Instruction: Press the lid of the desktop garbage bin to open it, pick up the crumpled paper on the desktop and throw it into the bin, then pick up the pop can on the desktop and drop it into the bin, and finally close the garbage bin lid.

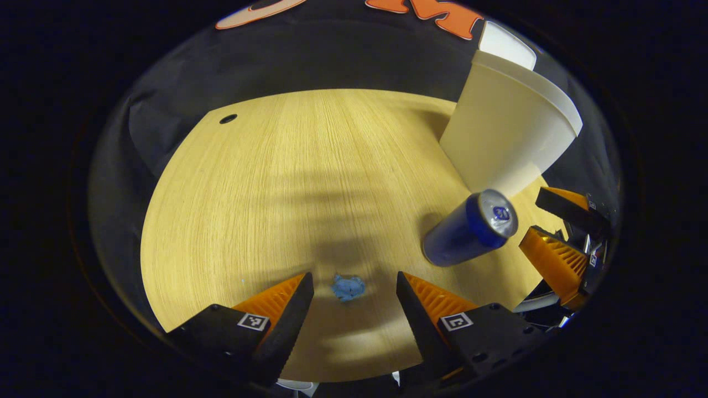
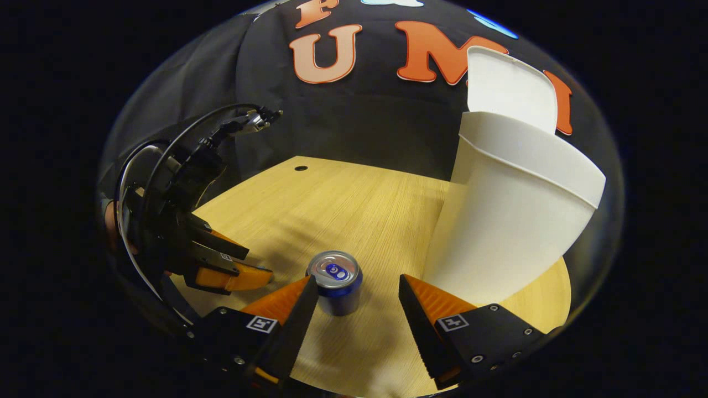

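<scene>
The bin [image 2: 509, 221] stands at the back right of the wooden table [image 1: 276, 193] with its lid [image 2: 509, 88] already up, so I judge step 2, the paper, is in hand. My left claw [image 1: 354, 298] hangs wide and empty above the small blue paper wad [image 1: 348, 287], which lies between its 2 fingers; next it must drop and pinch. My right claw [image 2: 358, 304] waits wide by the upright can [image 2: 335, 281]. Dark cloth backs the table.

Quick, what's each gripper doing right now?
Left gripper: open, holding nothing, small blue crumpled paper between its fingers.
Right gripper: open, holding nothing, upright blue pop can ahead.
</scene>
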Demonstrator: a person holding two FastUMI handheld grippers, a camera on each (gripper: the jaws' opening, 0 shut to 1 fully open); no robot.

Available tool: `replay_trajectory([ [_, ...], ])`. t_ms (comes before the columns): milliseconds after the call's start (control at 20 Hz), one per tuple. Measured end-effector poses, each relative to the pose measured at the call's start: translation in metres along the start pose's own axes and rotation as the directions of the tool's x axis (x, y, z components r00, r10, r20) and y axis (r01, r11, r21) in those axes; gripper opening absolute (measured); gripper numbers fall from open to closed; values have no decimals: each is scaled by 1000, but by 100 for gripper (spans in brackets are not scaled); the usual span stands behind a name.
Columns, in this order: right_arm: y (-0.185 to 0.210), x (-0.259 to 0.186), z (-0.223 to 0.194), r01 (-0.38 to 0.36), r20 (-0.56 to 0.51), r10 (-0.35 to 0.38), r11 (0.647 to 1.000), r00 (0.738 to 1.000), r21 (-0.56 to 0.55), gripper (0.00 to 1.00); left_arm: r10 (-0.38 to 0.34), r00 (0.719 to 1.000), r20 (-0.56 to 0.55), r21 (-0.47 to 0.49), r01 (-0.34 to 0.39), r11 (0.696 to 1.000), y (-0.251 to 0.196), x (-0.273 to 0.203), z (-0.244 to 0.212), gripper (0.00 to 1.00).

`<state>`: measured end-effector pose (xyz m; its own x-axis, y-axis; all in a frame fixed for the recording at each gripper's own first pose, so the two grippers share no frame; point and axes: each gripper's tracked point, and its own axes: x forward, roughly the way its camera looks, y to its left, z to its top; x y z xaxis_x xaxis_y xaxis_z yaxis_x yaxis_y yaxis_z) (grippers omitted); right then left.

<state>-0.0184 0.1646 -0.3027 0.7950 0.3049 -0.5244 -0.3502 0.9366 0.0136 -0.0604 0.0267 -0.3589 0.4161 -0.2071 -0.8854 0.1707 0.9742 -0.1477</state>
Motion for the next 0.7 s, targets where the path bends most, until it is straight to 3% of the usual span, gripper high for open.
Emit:
replay_trajectory([
  [200, 11, 13, -11, -17, -37, 18, 999, 999, 30, 91, 12, 998, -54, 33, -10, 999, 19, 8, 13, 94],
  [300, 13, 22, -18, -16, -55, 18, 999, 998, 38, 91, 19, 997, -70, 49, -15, 999, 23, 31, 20, 86],
  [550, 24, 38, -33, -36, -100, 39, 999, 994, 32, 92, 42, 995, -93, 97, -33, 995, 52, 51, 61, 34],
  [650, 30, 45, -35, -46, -110, 49, 999, 993, 29, 93, 48, 994, -96, 90, -39, 995, 63, 55, 82, 33],
  [700, 32, 49, -37, -51, -110, 55, 998, 992, 31, 93, 42, 994, -99, 88, -33, 996, 67, 55, 94, 20],
])
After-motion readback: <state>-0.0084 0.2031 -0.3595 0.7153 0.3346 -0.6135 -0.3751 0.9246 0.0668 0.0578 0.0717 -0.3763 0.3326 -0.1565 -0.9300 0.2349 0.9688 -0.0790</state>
